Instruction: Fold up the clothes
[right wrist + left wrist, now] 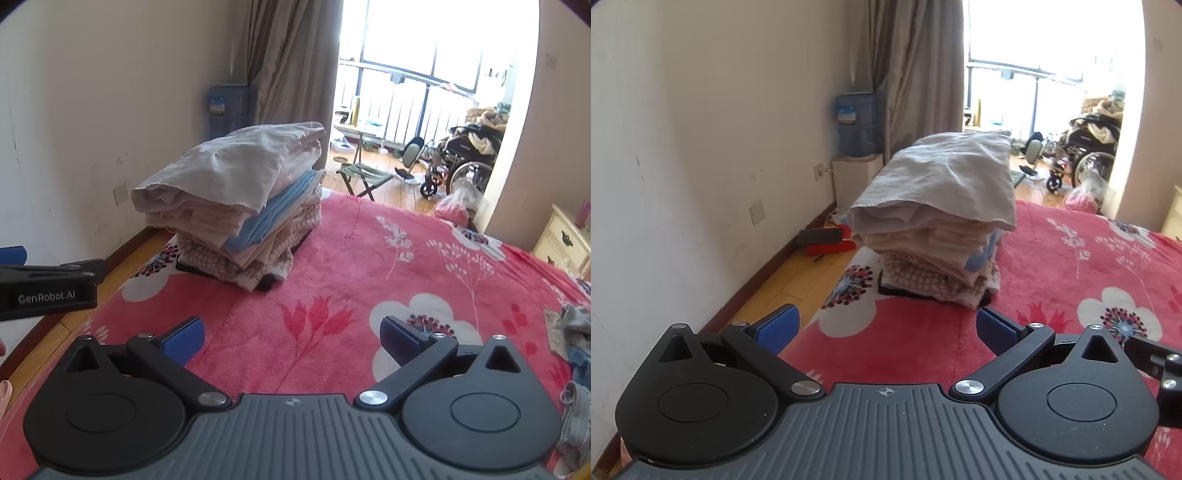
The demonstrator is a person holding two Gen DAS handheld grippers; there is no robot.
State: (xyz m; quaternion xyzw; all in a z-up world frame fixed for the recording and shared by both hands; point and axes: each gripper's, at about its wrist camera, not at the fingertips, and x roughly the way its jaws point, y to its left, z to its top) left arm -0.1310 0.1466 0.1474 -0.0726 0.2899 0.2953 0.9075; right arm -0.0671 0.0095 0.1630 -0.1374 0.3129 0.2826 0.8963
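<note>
bed point(1071, 266) bears folded stack point(934, 218) beyond gripper point(886, 328).

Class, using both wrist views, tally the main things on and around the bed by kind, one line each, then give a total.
Stacks of folded clothes: 1
Heaps of unfolded clothes: 1
Blankets: 1
Water bottles: 1
Wheelchairs: 1
Folding stools: 1
Grippers, left and right: 2
Total: 8

A stack of folded clothes point(236, 206) sits on the bed point(369, 266) ahead of me, near its left edge. My left gripper point(886, 328) and right gripper point(291, 338) hover side by side over the bed's near part. Unfolded clothes point(570, 332) lie at my far right. Behind the stack, a water dispenser point(858, 125) stands against the wall; a wheelchair point(465, 162) is beyond the bed's far right.
</note>
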